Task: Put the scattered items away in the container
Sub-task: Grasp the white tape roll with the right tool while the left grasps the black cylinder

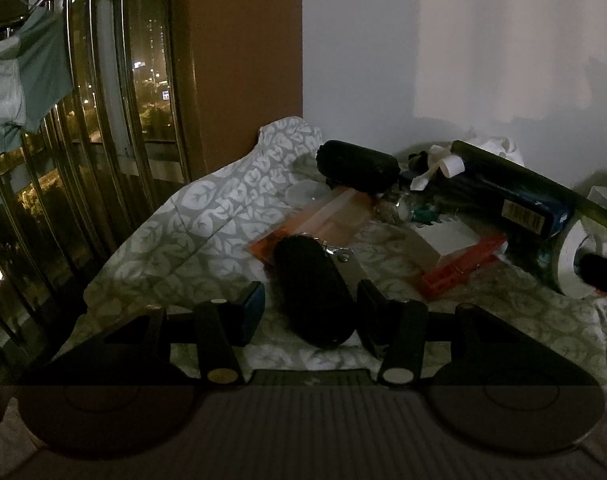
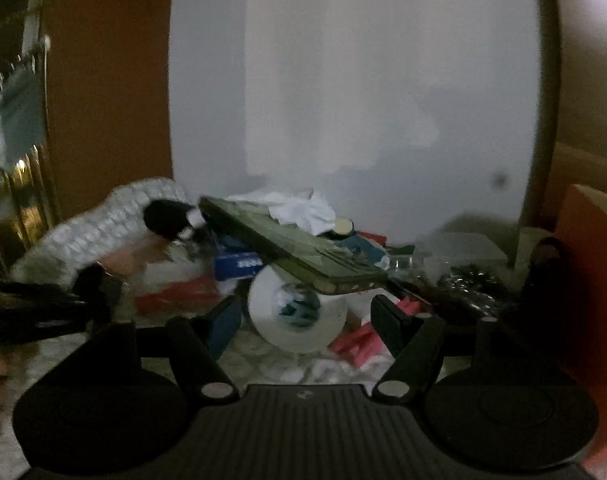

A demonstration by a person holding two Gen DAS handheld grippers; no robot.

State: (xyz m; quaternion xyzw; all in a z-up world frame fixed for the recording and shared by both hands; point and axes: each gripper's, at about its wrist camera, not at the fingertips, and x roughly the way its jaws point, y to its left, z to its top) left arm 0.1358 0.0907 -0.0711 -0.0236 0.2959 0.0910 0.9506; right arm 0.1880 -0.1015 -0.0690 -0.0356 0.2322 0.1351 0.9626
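In the left wrist view my left gripper (image 1: pixel 309 312) is open, its fingers on either side of a black oval case (image 1: pixel 312 290) lying on the leaf-patterned cloth (image 1: pixel 175 240), not touching it. A second black case (image 1: pixel 357 164) lies farther back. In the right wrist view my right gripper (image 2: pixel 307 322) is open around a white roll of tape (image 2: pixel 299 312), which rests under a long green box (image 2: pixel 287 248). The tape roll also shows in the left wrist view (image 1: pixel 573 264). An orange box wall (image 2: pixel 587 276) stands at the right.
A pile of clutter lies against the white wall: a blue box (image 2: pixel 239 266), red strips (image 2: pixel 359 344), a red pack (image 1: pixel 463 266), an orange transparent pouch (image 1: pixel 323 220), white crumpled paper (image 2: pixel 303 208). A barred window (image 1: pixel 63 160) is at left.
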